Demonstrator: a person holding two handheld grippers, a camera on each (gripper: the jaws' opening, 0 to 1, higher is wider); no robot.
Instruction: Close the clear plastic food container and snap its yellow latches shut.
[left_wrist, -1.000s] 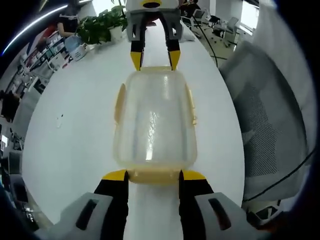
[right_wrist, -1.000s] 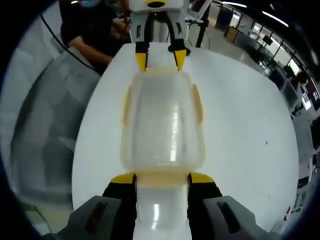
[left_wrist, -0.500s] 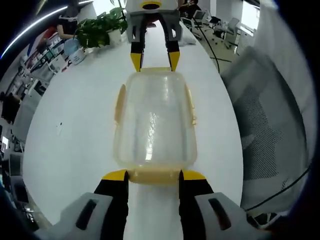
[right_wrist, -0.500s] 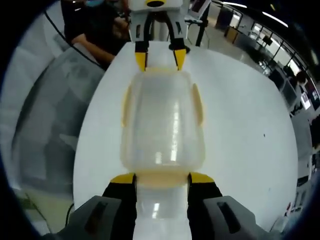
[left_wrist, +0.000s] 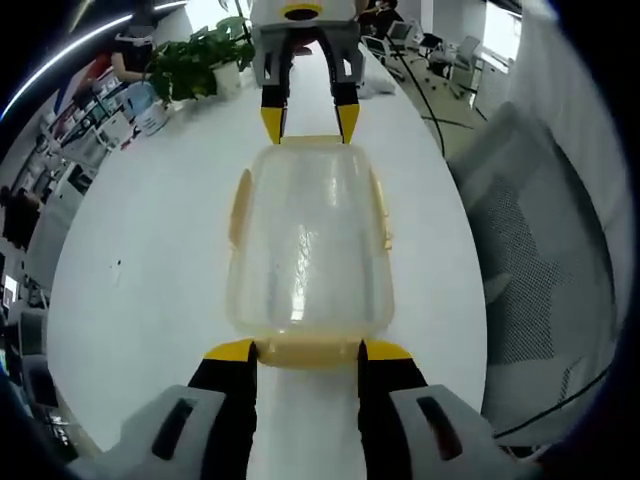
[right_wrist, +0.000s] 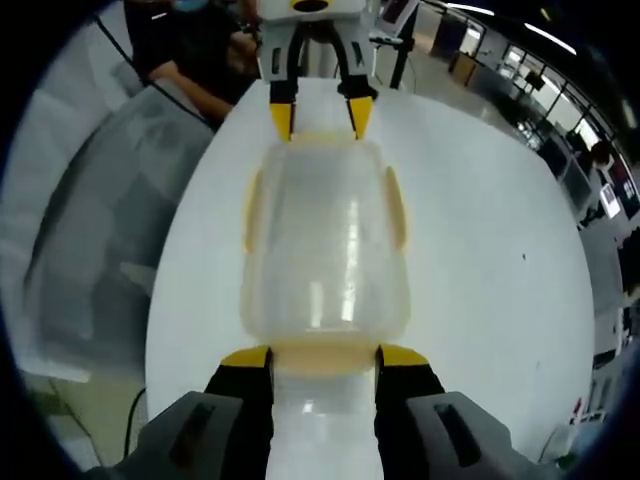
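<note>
The clear rectangular plastic food container (left_wrist: 308, 240) lies lidded on the white desk (left_wrist: 150, 260), between the left gripper (left_wrist: 305, 352) and right gripper (right_wrist: 323, 357). Both jaws stand open, tips at its yellow end latches. Side latches appear down; end latches seemingly remain.
</note>
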